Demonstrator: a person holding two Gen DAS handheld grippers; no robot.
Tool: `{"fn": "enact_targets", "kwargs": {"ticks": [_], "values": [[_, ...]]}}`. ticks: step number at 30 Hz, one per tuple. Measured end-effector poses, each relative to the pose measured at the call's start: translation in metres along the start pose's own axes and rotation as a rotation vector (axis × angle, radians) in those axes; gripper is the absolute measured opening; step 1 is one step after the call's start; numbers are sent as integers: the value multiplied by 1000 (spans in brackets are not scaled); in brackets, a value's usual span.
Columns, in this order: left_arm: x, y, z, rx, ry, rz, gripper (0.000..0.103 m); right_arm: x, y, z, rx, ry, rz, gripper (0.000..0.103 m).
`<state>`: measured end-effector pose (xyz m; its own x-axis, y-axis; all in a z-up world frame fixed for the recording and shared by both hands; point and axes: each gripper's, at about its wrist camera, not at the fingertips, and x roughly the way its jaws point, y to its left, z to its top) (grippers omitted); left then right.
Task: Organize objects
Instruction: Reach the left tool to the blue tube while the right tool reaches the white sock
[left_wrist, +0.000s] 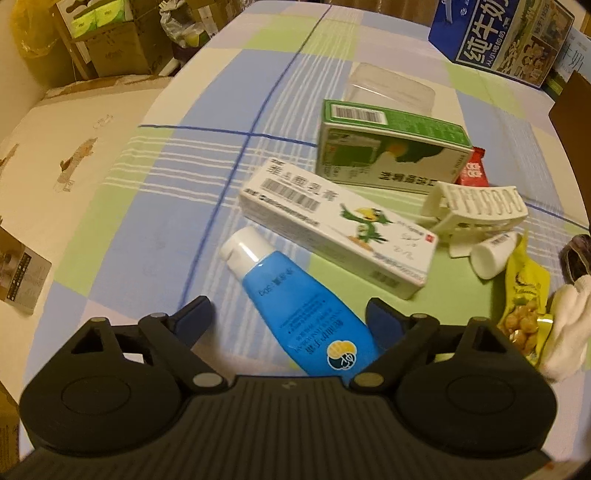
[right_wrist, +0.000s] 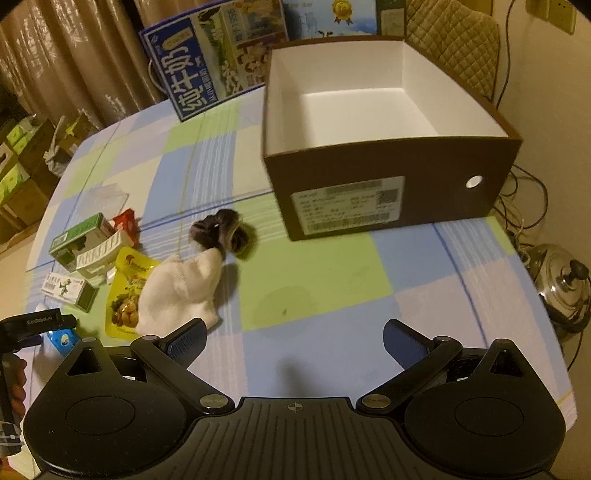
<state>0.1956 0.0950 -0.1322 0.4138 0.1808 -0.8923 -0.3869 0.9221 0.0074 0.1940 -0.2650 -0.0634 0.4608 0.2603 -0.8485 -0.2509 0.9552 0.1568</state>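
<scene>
On the checked desk (left_wrist: 155, 221), the left gripper (left_wrist: 288, 314) hangs wide open, straddling the blue white-capped plastic tube (left_wrist: 295, 302), so picking it up looks like the step in hand. Closing on it comes next, then carrying it to the empty brown cardboard box (right_wrist: 391, 199), near which the right gripper (right_wrist: 293, 338) waits wide and empty.

We see our left gripper (left_wrist: 290, 315) and right gripper (right_wrist: 294, 338): black ribbed bodies, round discs, silver screws, blue pads on the fingers (right_wrist: 186, 339).
</scene>
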Motion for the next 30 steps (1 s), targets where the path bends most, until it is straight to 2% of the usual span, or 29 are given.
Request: {"fn": "enact_targets", "kwargs": {"ticks": [6,11,13,15,21,24,30], "values": [[-8,25,-9,60,-23,-22,71,8,19,-3,-15,11,15,100],[-9,39,-6,74,-22,-50,65,15,32,-4,-30,21,23,100],[-9,42,-2,79,-26,-57,56,17,36,-4,-39,21,24,100],[-7,43,3,85,-27,-60,52,19,40,-4,-43,22,22,100],[0,42,16,72,-15,-67,51,26,46,-5,-30,25,15,100],[1,40,18,85,-30,-53,37,31,49,-5,-16,17,33,100],[-2,43,15,108,-39,-73,33,43,60,-3,2,-18,103,99]]}}
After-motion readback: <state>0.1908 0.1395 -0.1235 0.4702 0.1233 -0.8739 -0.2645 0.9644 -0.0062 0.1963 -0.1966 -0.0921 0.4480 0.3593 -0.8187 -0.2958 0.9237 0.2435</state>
